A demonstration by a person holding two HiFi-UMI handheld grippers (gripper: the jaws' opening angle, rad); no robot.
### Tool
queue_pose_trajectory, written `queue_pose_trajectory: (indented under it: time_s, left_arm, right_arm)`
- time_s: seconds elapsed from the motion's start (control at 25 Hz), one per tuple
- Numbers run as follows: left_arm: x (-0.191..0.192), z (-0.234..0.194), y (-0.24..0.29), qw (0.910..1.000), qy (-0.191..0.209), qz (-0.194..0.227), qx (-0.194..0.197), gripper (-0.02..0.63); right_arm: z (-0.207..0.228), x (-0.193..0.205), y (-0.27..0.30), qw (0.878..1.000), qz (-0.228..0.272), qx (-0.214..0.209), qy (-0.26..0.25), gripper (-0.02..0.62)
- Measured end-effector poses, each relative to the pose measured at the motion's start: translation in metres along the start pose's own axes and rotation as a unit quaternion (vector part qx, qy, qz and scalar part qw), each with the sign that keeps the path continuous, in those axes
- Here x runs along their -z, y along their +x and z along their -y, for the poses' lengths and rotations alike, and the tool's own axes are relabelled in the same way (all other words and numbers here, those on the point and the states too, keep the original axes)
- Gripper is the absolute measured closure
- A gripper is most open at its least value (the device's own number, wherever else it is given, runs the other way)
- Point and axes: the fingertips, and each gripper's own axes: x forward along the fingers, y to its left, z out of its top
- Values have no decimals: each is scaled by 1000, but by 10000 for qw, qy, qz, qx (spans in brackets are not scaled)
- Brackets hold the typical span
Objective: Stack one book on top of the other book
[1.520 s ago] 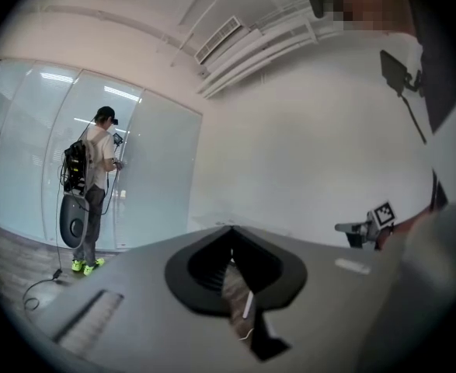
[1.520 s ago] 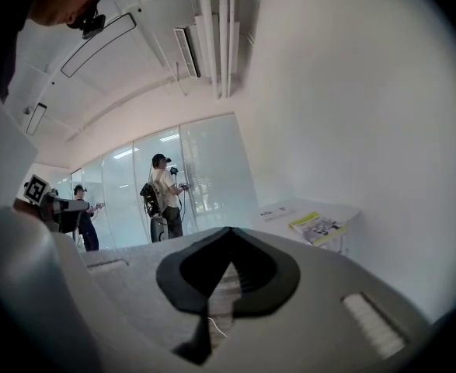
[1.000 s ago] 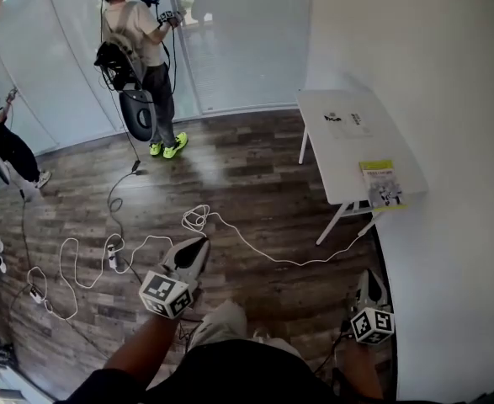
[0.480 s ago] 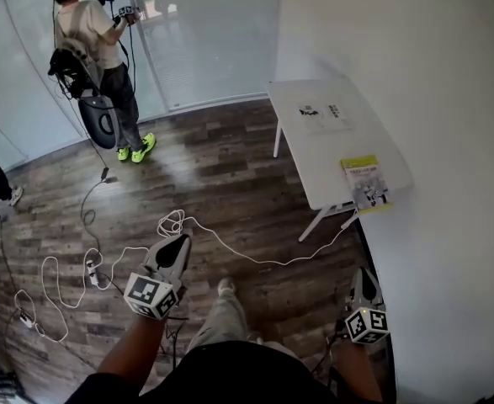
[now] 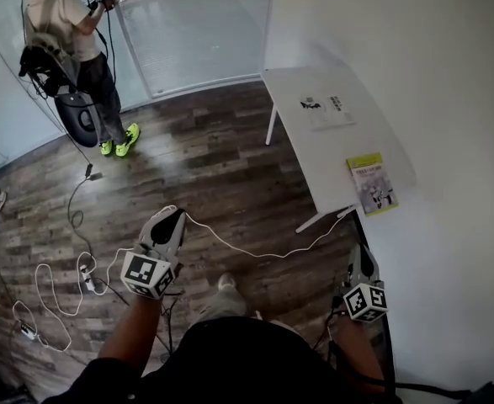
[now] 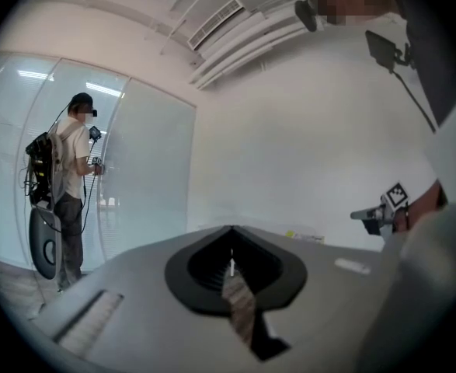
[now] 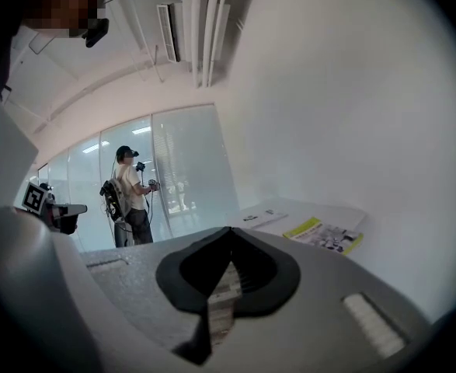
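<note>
A yellow-green book [image 5: 371,183] lies at the near corner of the white table [image 5: 305,146]. A white book [image 5: 324,112] lies flat farther along the tabletop. Both grippers hang over the wooden floor, well short of the table. My left gripper [image 5: 169,222] is shut, with nothing between its jaws. My right gripper [image 5: 360,255] is also shut and empty, close to the white wall and nearest the yellow-green book. In the right gripper view the yellow-green book [image 7: 325,234] and the white book [image 7: 262,217] show ahead, beyond the closed jaws.
A white cable [image 5: 238,247] loops over the wood floor between me and the table. A person [image 5: 66,40] with a backpack and grippers stands by the glass wall at the far left. The white wall [image 5: 448,141] runs along the table's right side.
The table and books have come closer and shifted left in the head view as I walk. Both grippers travelled with me and stayed shut.
</note>
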Motion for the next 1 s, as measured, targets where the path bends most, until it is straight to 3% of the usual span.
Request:
queue_pose_trajectory:
  time_s: [0.16, 0.28, 0.48, 0.68, 1.0]
  left_arm:
    - [-5, -53, 18, 10000, 58, 24, -12, 600]
    - [-4, -84, 35, 10000, -4, 56, -11, 601]
    - [-2, -85, 66, 9994, -174, 9, 304, 600]
    - [1, -82, 97, 9969, -558, -16, 549, 600]
    - [-45, -134, 188, 9988, -154, 121, 455, 600]
  right_arm:
    - [-30, -17, 35, 9990, 173, 191, -376, 594]
    - [-41, -20, 51, 9987, 193, 286, -375, 594]
    - [-44, -19, 74, 9981, -68, 327, -517, 594]
    - [-34, -24, 112, 9983, 33, 368, -441, 594]
    - [-4, -35, 219, 9993, 197, 328, -5, 594]
